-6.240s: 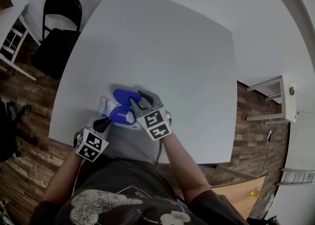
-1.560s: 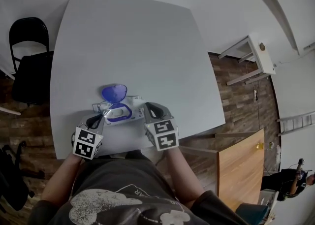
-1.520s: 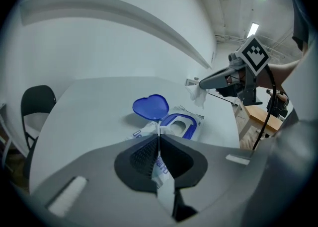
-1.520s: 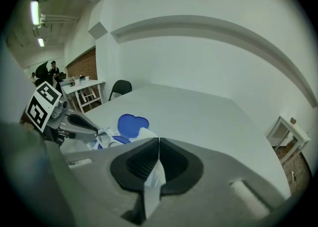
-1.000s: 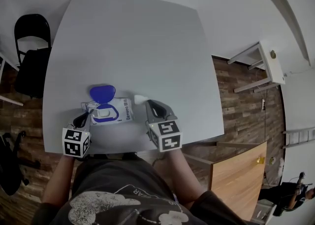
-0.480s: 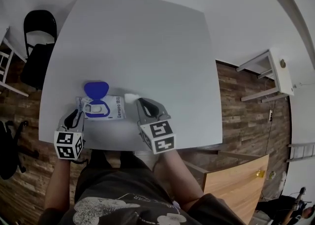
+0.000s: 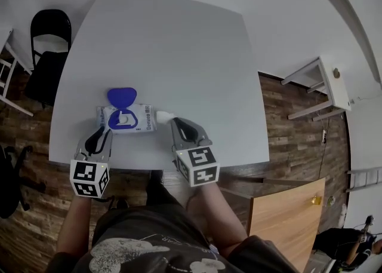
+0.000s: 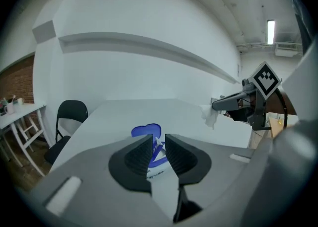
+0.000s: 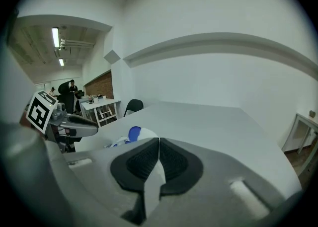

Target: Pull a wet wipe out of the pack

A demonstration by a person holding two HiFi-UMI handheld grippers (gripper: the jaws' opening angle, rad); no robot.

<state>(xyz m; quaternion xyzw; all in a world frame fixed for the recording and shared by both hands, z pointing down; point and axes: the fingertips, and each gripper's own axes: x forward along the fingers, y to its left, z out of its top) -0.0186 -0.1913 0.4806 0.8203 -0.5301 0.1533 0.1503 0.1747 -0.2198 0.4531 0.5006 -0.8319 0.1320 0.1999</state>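
Note:
The wet wipe pack (image 7: 132, 118) lies near the table's front left with its blue lid (image 7: 122, 97) flipped open; the lid (image 8: 147, 131) also shows between the left gripper's jaws. My left gripper (image 7: 102, 133) hangs just in front of the pack's left end, apart from it. Its jaws (image 8: 159, 146) have just been opening, then narrowed a little, and stand open with nothing between the pads. My right gripper (image 7: 171, 121) is shut on a white wet wipe (image 7: 163, 115) beside the pack's right end. From the left gripper view the wipe (image 8: 210, 115) dangles from the right gripper's tips (image 8: 214, 105).
The white table (image 7: 179, 45) stretches bare behind the pack. A black chair (image 7: 51, 45) stands at its left and a white shelf unit (image 7: 325, 86) on the wooden floor at the right. A wooden board (image 7: 286, 206) lies at the lower right.
The left gripper has let go of the pack's left end, risen and drawn back toward the table's near edge. The right gripper has lifted slightly with the wipe.

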